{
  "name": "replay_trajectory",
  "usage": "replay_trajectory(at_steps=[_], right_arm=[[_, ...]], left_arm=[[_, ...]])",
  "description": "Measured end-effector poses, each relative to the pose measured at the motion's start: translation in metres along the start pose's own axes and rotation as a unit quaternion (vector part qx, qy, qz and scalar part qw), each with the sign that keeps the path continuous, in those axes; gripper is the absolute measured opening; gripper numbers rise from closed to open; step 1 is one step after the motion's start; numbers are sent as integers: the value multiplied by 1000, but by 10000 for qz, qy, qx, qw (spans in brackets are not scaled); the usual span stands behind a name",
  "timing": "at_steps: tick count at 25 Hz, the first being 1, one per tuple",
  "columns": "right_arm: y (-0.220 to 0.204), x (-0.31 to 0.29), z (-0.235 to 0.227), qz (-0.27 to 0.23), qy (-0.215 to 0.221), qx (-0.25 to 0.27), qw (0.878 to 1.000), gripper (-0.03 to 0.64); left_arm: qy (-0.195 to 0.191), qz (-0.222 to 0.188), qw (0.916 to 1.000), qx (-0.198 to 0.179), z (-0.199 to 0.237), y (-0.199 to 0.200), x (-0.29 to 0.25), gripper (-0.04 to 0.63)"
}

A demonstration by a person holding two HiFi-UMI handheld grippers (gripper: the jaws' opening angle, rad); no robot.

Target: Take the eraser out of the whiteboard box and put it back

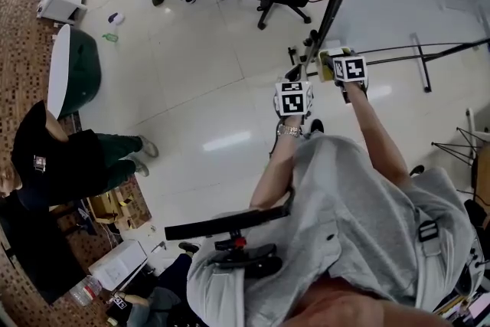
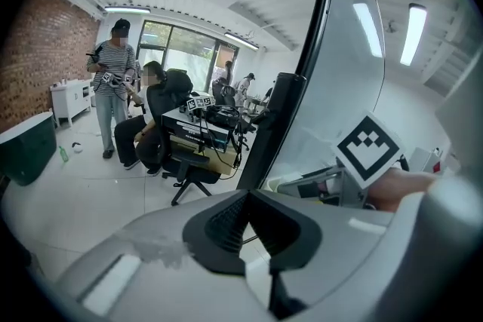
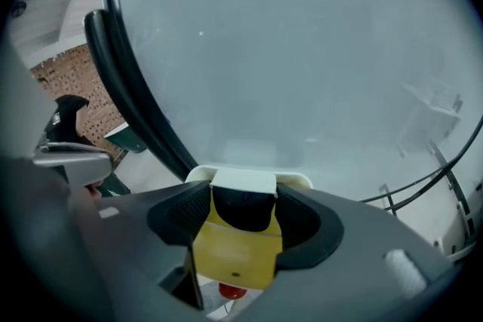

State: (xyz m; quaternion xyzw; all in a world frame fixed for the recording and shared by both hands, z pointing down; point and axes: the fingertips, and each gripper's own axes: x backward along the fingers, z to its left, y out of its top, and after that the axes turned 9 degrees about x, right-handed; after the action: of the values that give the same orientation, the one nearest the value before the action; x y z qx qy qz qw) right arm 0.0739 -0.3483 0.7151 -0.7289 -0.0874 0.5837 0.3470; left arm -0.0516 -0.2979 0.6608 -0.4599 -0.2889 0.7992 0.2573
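Right claw (image 3: 243, 209) released, straddling the eraser (image 3: 238, 253) in the whiteboard box (image 3: 198, 173).
Likely the take-out step: next, clench squarely and lift; left claw (image 2: 253, 226) clenched, empty.

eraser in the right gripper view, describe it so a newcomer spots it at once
Find the big whiteboard filling the view, then the small white box at its lower edge. The eraser sits there between the open jaws of the right gripper: the only yellow block, black-padded on top.
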Motion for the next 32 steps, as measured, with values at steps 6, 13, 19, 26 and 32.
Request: replay_trajectory(at_steps=[6, 13, 19, 26, 32], right_arm=[[34, 67, 15, -556, 436, -17, 9975, 275], [41, 105, 29, -534, 727, 83, 9959, 275], [29, 99, 32, -452, 743, 130, 9961, 275], [-3, 73, 25, -176, 488, 113, 9986, 275], [-45, 25, 10, 132, 4, 5, 9999, 279]], left_arm=[[-20, -124, 9999, 83, 4, 17, -7, 5], [-130, -111, 9999, -13, -8, 24, -16, 5], [-180, -80, 9997, -106, -17, 20, -16, 5], [-132, -81, 9999, -74, -14, 14, -10, 5], [-197, -81, 9997, -132, -20, 14, -8, 5]])
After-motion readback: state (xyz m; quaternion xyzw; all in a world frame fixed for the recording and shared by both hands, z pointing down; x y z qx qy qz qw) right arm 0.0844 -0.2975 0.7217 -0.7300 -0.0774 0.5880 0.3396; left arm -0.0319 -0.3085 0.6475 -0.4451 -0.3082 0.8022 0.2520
